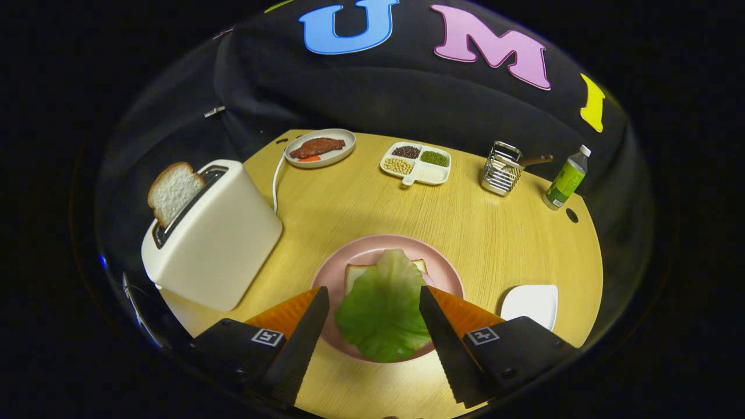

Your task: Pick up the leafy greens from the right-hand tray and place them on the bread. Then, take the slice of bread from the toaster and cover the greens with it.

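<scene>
Lettuce leaf (pixel 384 308) lies on the bread slice (pixel 356 272) on the pink plate (pixel 448 273), so only the slice's far corners show. It sits between the fingers, neither one touching it. Gripper (pixel 374 298) jaws stand wide and hold nothing; looks like the leaf is released, so step one reads as done. White tray (pixel 532 304) beside the plate on the right has no greens in it. Second bread slice (pixel 173 192) stands up out of the toaster (pixel 218 238) slot, well left of the fingers; likely the next grab, and its exposed upper part gives room to pinch. Beyond: meat plate (pixel 320 148), divided dish of beans (pixel 416 163), wire holder (pixel 502 169), bottle (pixel 567 179). Round wooden table (pixel 361 203), black cloth wall behind.
</scene>
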Demonstrator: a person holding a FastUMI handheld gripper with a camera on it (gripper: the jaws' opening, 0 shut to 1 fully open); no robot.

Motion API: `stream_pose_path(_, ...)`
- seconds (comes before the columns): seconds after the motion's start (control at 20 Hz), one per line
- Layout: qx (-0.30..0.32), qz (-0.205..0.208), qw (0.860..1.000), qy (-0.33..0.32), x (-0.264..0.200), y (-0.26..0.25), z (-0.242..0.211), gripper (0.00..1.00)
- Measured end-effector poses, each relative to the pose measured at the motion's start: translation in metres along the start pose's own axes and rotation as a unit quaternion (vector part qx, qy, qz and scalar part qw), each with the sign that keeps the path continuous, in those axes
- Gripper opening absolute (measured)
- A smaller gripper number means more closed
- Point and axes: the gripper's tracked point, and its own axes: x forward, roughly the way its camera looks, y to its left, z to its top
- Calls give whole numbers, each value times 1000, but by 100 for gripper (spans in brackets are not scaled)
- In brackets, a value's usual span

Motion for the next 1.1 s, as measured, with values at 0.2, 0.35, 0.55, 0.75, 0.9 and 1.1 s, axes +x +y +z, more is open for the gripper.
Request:
stream_pose_path(0.2,18,19,999,-48,-30,20,35,98)
stream_pose_path(0.35,19,43,996,-79,-51,42,64,100)
stream_pose_path(0.55,-14,82,989,-120,-77,85,101,100)
stream_pose_path(0.75,-46,116,980,-153,-95,136,133,100)
stream_pose_path(0.9,-73,136,975,-161,-94,177,148,99)
stream_pose_path(1.1,-81,163,972,-146,-83,226,146,100)
